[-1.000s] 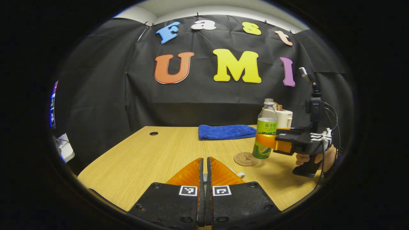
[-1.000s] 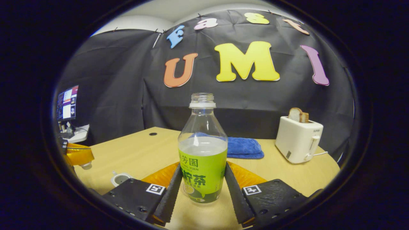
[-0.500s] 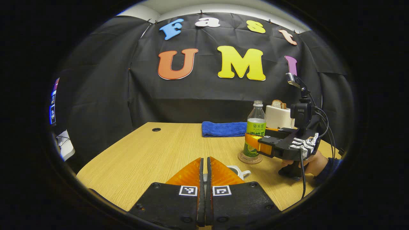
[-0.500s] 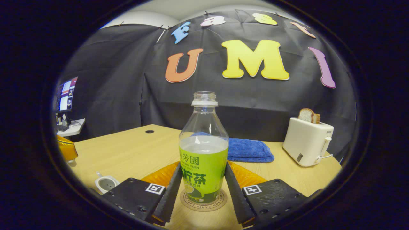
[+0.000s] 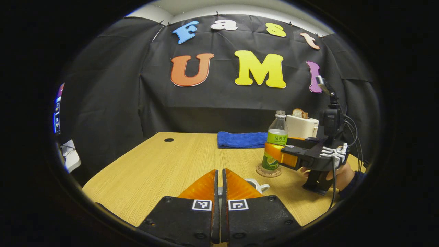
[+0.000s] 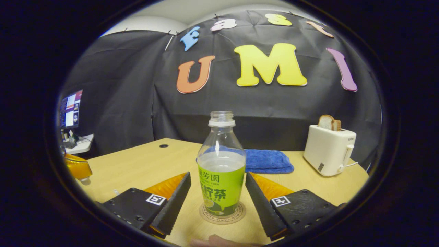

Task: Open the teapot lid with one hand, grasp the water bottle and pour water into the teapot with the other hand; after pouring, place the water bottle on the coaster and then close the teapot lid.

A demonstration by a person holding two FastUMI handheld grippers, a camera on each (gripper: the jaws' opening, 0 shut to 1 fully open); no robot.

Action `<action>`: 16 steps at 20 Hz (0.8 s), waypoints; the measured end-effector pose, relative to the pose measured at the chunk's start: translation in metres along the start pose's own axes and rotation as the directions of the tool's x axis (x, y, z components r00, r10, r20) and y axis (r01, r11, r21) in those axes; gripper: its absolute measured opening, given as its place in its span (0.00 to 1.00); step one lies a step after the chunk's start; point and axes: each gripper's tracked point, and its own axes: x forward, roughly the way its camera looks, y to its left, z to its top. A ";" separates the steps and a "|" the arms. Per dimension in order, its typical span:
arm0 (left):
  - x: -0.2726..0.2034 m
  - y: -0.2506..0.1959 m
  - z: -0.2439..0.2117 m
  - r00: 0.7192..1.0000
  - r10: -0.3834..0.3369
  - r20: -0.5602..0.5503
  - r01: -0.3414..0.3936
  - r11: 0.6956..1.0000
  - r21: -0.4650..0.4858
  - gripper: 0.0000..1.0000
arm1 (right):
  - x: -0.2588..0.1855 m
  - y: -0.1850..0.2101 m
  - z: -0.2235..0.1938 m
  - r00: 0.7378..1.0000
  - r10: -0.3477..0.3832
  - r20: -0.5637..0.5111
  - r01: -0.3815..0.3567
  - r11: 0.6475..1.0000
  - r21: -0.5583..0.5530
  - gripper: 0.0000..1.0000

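bottle on coaster, right claw spread apart from it

left gripper [image 5: 219, 185] is pinched narrow above the table [image 5: 154, 168], teapot [image 5: 255, 185] just past its tips; bottle [image 6: 221, 171] stands upright on the coaster [image 6: 223, 213], between the right gripper [image 6: 219, 195] fingers, untouched.

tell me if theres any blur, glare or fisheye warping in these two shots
Right gripper view: sharp; the water bottle on the coaster catches small highlights; the table edge bows from fisheye. Left gripper view: also sharp, evenly lit, the same bowing toward the rim, soft shadow under the right gripper.
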 end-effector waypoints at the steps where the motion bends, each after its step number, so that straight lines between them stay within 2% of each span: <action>1: 0.000 0.000 0.000 1.000 0.000 0.002 0.000 1.000 -0.002 0.04 | -0.007 -0.004 0.003 1.000 -0.005 0.009 0.005 1.000 0.013 0.95; 2: -0.001 -0.001 0.001 1.000 -0.001 0.003 0.001 1.000 -0.004 0.03 | -0.016 -0.007 0.007 1.000 -0.009 0.021 0.009 1.000 0.025 0.98; 6: -0.001 -0.007 0.002 1.000 0.000 0.009 0.001 1.000 -0.027 0.04 | -0.063 -0.028 0.009 0.997 -0.064 0.043 0.062 0.997 0.036 0.95; 10: -0.004 -0.037 0.001 0.998 -0.068 0.008 0.068 0.997 -0.028 0.04 | -0.119 -0.025 0.004 0.996 0.008 0.085 -0.016 0.996 0.093 0.94; 11: -0.006 -0.044 0.004 0.996 -0.086 0.016 0.086 0.996 -0.031 0.04 | -0.131 -0.031 0.004 0.995 0.001 0.097 -0.011 0.995 0.100 0.94; 13: -0.005 -0.059 0.000 0.993 -0.119 0.014 0.120 0.992 -0.041 0.04 | -0.153 -0.052 0.002 0.992 -0.064 0.108 0.057 0.996 0.065 0.94; 14: -0.002 -0.060 0.000 0.994 -0.108 0.013 0.108 0.993 -0.046 0.04 | -0.162 -0.060 0.003 0.989 -0.089 0.122 0.084 0.996 0.041 0.93; 16: 0.002 -0.058 0.004 0.998 -0.066 0.023 0.067 0.996 -0.050 0.04 | -0.177 -0.062 0.004 0.987 -0.060 0.146 0.059 0.998 0.011 0.95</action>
